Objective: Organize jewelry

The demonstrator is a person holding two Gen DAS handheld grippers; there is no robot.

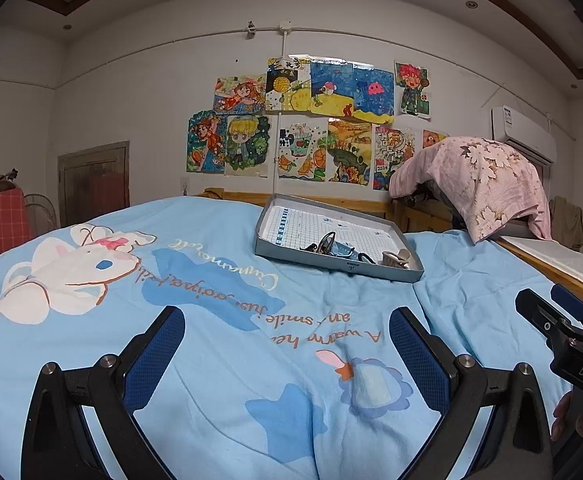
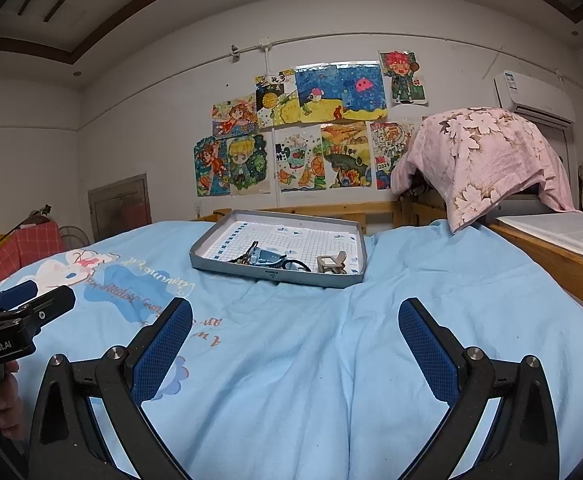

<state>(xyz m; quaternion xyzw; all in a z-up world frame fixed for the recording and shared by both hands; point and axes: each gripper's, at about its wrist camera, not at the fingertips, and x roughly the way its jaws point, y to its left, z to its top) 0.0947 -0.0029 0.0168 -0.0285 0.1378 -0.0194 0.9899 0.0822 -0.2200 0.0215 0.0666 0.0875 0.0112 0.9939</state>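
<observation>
- one grey tray (image 2: 275, 278) sitting on one blue bedspread (image 2: 431, 280)
- one beige hair clip (image 2: 331, 263) in it, plus a dark tangle of bits (image 2: 269, 260) I can't really count
- two grippers, left (image 1: 287, 344) and right (image 2: 295, 336)
- eleven-ish drawings (image 2: 303, 136) on the wall
- one pink floral cloth (image 2: 487, 156)
- one air conditioner (image 2: 535, 96)

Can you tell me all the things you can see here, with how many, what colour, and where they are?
tray: one, grey with a white grid lining, on the bed ahead.
small items: a few, dark, blue and beige, at the tray's near edge; too small to name.
bedspread: one, light blue with a white bunny print, covering the bed.
drawings: about a dozen, many colours, on the far wall.
pink floral cloth: one, draped over something at the right.
air conditioner: one, white, high on the right wall.
left gripper: black with blue pads, open, over the bedspread.
right gripper: same colours, open, over the bedspread.
</observation>
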